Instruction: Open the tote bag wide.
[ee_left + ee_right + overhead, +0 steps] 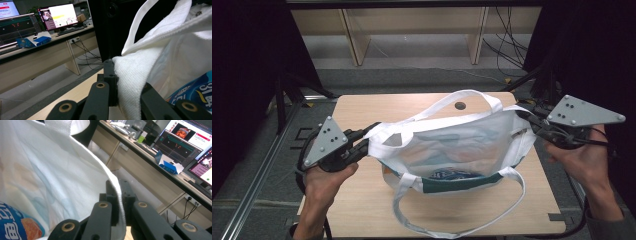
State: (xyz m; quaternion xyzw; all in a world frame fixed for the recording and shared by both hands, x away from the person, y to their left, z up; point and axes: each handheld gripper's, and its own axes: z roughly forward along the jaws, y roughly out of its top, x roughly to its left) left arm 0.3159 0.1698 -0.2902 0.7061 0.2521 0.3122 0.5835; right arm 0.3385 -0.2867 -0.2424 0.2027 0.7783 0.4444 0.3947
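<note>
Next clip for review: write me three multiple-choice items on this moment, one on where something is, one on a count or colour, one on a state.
1. Where is the blue packet?
A. inside the bag
B. on the floor
C. on the far shelf

2. How many carry handles does the white bag have?
A. one
B. two
C. four

3. How are the left gripper and the right gripper set?
A. both open, clear of the bag
B. one open, one shut
C. both shut on the bag's rim

Key: 1 A, the packet shows through the bag's open mouth; 2 B, one loop behind, one in front; 3 C, each gripper view shows white cloth pinched between the jaws.
</note>
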